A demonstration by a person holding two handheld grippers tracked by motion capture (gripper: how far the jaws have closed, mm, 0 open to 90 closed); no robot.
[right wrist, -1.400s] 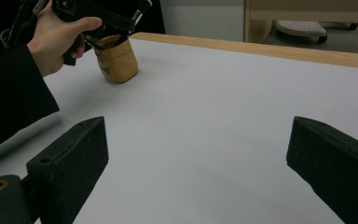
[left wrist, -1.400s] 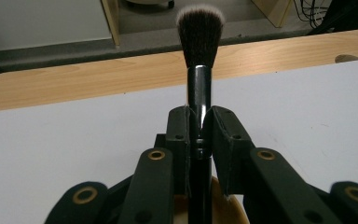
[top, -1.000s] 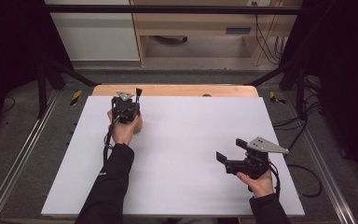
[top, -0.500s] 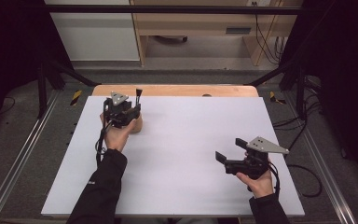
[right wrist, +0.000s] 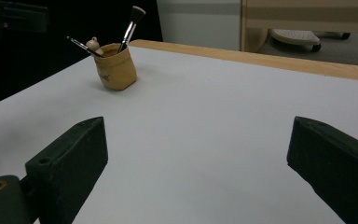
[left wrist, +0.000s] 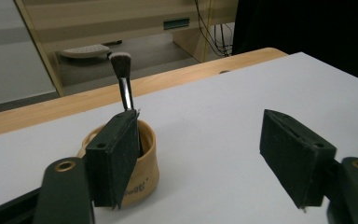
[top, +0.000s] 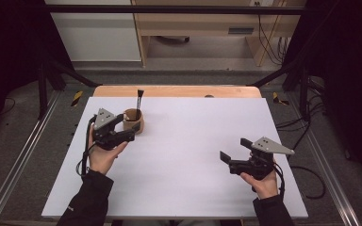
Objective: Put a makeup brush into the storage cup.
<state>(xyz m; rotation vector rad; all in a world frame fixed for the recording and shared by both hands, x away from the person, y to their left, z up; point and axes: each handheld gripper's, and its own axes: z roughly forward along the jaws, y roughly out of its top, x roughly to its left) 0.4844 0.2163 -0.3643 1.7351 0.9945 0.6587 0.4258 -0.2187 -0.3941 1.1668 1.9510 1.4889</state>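
A tan pouch-like brush holder stands on the white table at the far left, with a black makeup brush upright in it. My left gripper is open just beside its near-left side, touching nothing. In the left gripper view the holder sits partly behind the left jaw, the brush rising above it; the left gripper is empty. My right gripper is open and empty at the near right. Its view shows the right gripper facing the holder, the brush and a thin second tool.
A wooden strip runs along the table's far edge. Beyond it are a pale cabinet, a wooden bench and hanging cables. Black frame bars flank the table.
My left gripper has pulled back from the holder toward the person and a little left, so the holder with its brush now shows. The right gripper has stayed put.
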